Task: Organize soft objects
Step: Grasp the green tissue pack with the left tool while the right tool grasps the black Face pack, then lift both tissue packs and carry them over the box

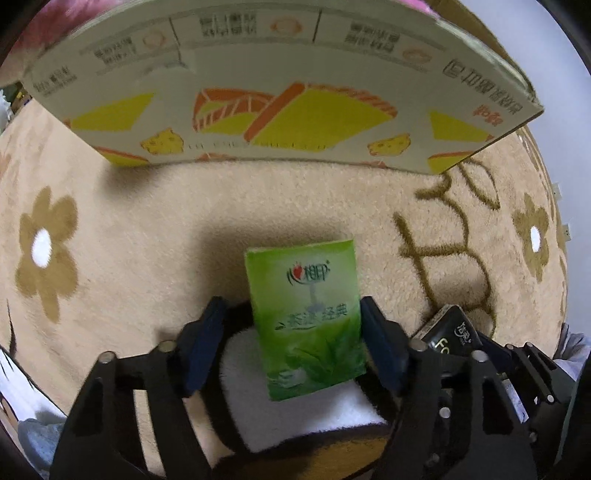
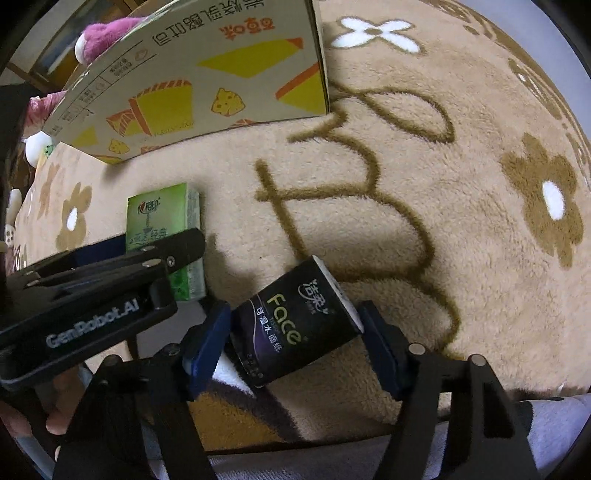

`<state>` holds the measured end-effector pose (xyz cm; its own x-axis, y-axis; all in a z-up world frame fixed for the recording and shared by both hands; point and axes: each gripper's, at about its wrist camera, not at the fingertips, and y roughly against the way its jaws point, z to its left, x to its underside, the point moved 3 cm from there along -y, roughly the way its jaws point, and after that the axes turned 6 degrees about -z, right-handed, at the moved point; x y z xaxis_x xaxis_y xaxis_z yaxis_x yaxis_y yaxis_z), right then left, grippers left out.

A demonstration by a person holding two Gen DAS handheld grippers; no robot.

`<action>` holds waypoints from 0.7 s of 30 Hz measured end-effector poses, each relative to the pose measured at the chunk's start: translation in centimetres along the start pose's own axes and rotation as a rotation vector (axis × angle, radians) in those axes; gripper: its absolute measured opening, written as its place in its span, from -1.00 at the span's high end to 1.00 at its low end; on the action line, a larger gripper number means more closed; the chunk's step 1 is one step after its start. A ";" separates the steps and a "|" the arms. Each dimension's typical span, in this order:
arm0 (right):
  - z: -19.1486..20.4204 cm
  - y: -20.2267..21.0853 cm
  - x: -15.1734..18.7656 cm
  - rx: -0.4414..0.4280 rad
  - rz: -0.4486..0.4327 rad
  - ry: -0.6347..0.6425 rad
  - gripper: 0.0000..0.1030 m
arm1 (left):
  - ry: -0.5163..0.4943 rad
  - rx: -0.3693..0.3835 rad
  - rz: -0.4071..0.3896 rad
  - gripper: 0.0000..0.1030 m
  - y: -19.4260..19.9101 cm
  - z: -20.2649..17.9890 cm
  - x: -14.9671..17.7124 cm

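Observation:
A green tissue pack (image 1: 306, 317) lies flat on the beige rug, between the fingers of my left gripper (image 1: 291, 306), which points down at it. The right pad sits at the pack's edge, while a dark gap shows beside the left pad, so the jaws are open around it. A black tissue pack (image 2: 295, 321) lies tilted on the rug between the fingers of my right gripper (image 2: 293, 310). Both blue pads touch its sides, so this gripper is shut on it. The black pack (image 1: 450, 332) also shows at the lower right in the left wrist view, and the green pack (image 2: 162, 218) at the left in the right wrist view.
A cardboard box (image 1: 280, 110) printed with yellow and orange cake slices stands just beyond both packs. The rug (image 2: 443, 184) with brown flowers stretches to the right. A purple plush toy (image 2: 107, 33) lies behind the box. The left gripper's black frame (image 2: 92, 295) crosses the right wrist view.

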<state>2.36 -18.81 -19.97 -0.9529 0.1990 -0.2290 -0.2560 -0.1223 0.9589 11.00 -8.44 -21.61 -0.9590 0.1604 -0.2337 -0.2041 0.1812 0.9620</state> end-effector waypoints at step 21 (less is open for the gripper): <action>-1.3 5.7 -2.2 -0.050 -0.251 0.024 0.50 | 0.011 -0.090 -0.162 0.00 4.9 1.1 1.4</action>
<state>2.79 -21.21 -14.18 -0.8618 0.2059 -0.4636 -0.4924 -0.1200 0.8620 8.85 -6.30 -17.43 -0.9139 0.1254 -0.3860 -0.3727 0.1167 0.9206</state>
